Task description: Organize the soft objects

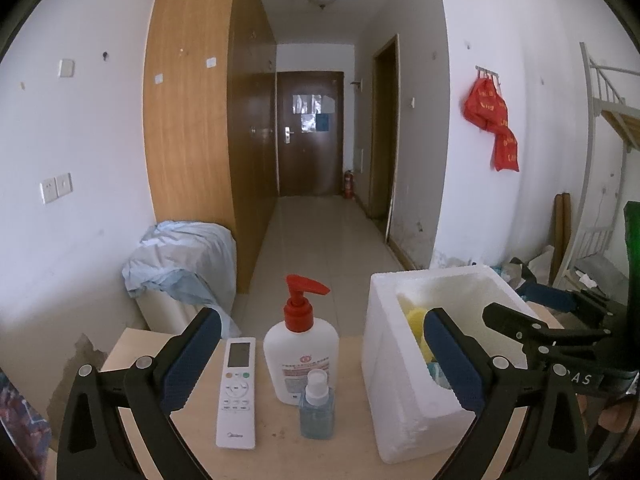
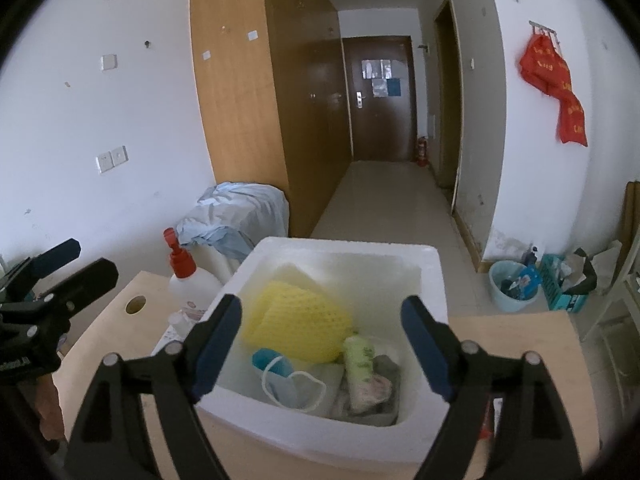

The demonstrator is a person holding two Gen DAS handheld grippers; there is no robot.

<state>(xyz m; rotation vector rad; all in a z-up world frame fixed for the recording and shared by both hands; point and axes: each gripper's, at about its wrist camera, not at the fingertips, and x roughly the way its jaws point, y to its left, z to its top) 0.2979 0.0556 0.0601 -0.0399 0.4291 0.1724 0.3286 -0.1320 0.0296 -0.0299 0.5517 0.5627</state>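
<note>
White foam box (image 2: 344, 248) is sitting on the wooden surface (image 2: 516, 344) and is holding the soft things: a yellow knitted sponge (image 2: 304, 320), a face mask w/ loops (image 2: 292, 390), a green tissue pack (image 2: 360, 356). The right gripper (image 2: 322, 346) is hovering above it, wide open & empty (probably choosing what to grasp). The left gripper (image 1: 320, 360) is also standing open, facing hard items: remote (image 1: 237, 392), lotion pump bottle (image 1: 301, 344), small spray bottle (image 1: 317, 408).

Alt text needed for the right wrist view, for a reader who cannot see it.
The open, empty right gripper hovers over a white foam box on a wooden table; inside lie a yellow mesh sponge, a face mask and a green packet. The left gripper and a red-pump bottle sit at left.
</note>
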